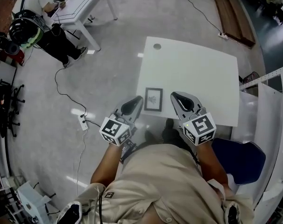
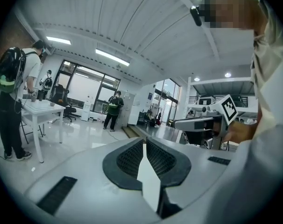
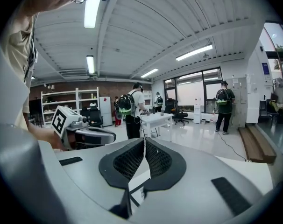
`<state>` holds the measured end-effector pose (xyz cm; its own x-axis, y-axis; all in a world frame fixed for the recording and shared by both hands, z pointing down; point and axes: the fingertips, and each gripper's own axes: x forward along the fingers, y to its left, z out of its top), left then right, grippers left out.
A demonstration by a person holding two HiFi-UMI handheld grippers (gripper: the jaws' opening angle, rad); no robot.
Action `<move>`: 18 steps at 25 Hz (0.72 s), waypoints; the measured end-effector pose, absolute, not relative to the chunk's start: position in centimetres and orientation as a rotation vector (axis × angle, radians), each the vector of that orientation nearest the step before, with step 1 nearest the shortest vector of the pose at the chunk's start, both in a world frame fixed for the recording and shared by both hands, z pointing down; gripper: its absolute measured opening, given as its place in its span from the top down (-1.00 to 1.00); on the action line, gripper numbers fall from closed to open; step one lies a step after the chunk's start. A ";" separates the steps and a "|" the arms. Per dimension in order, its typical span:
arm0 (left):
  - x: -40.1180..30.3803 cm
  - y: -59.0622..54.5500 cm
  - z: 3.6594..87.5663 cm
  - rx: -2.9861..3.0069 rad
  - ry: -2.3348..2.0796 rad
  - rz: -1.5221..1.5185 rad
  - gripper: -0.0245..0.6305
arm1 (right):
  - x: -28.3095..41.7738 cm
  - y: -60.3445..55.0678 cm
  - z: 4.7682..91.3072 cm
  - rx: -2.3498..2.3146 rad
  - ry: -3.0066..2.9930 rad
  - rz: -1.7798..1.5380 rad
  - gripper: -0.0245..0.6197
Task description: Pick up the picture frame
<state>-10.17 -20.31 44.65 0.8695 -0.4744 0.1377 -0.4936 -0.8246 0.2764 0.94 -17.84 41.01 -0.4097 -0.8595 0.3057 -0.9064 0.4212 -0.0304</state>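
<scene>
Head view: shows one picture frame (image 1: 153, 99) lying flat near the front edge of one white table (image 1: 197, 64), flanked by two grippers, left gripper (image 1: 136, 102) and right gripper (image 1: 176, 98), each just beside it. Left gripper view: shows both jaws pressed together, nothing between. Right gripper view: shows both jaws likewise closed, empty, above the table.

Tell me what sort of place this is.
Probably an open-plan lab or workshop hall. A plain white square table stands on a glossy grey floor, a black cable with a white power strip trails across it, and a person wearing a backpack stands at another white table.
</scene>
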 end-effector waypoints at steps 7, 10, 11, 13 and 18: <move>-8.4 -22.8 48.8 2.682 -0.698 0.187 0.84 | 2.5 -19.7 44.4 1.524 -2.396 0.369 0.84; -7.6 -23.6 50.6 2.649 -0.691 0.221 0.84 | 3.2 -20.7 46.2 1.505 -2.392 0.415 0.84; -7.3 -23.8 51.3 2.641 -0.690 0.238 0.84 | 3.4 -21.0 46.9 1.498 -2.391 0.433 0.84; -6.9 -24.5 52.9 2.617 -0.692 0.271 0.83 | 3.5 -21.7 48.5 1.478 -2.389 0.471 0.84; -6.7 -26.2 56.5 2.553 -0.695 0.333 0.83 | 3.5 -23.8 52.1 1.435 -2.377 0.542 0.84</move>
<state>-6.72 -26.16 56.48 0.8422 -0.4142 0.3452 -0.5284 -0.7613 0.3759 3.52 -23.78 52.13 -0.4496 -0.7727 0.4482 -0.8906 0.4265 -0.1580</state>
